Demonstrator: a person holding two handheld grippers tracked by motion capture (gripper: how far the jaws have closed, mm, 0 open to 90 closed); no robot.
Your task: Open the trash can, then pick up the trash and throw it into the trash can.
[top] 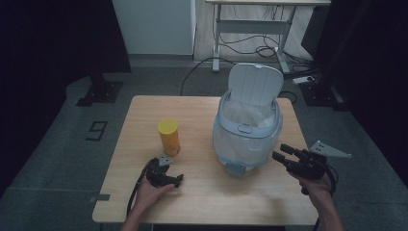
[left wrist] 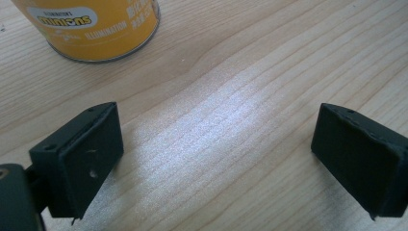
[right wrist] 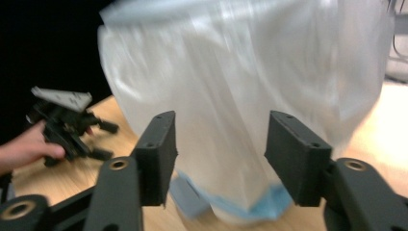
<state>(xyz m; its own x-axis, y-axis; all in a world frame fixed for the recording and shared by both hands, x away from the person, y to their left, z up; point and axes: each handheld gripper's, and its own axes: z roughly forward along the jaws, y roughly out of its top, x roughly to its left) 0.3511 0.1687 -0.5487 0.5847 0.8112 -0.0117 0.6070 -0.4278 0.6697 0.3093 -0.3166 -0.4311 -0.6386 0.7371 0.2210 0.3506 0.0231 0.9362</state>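
Right tool (top: 283, 153) at lower right, jaws apart w/ nothing between, just beside lidded bin (top: 248, 129) at center-right of surface (top: 202, 192). Left tool (top: 166, 179) lower left, jaws wide, empty, resting near yellow can (top: 169, 137).

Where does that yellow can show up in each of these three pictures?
High view: the yellow can stands upright left of centre on the table, beyond the left gripper.
Left gripper view: its lower part is at the top left, beyond the open jaws.
Right gripper view: I cannot find it there.
Shared landmark: the light wooden tabletop.
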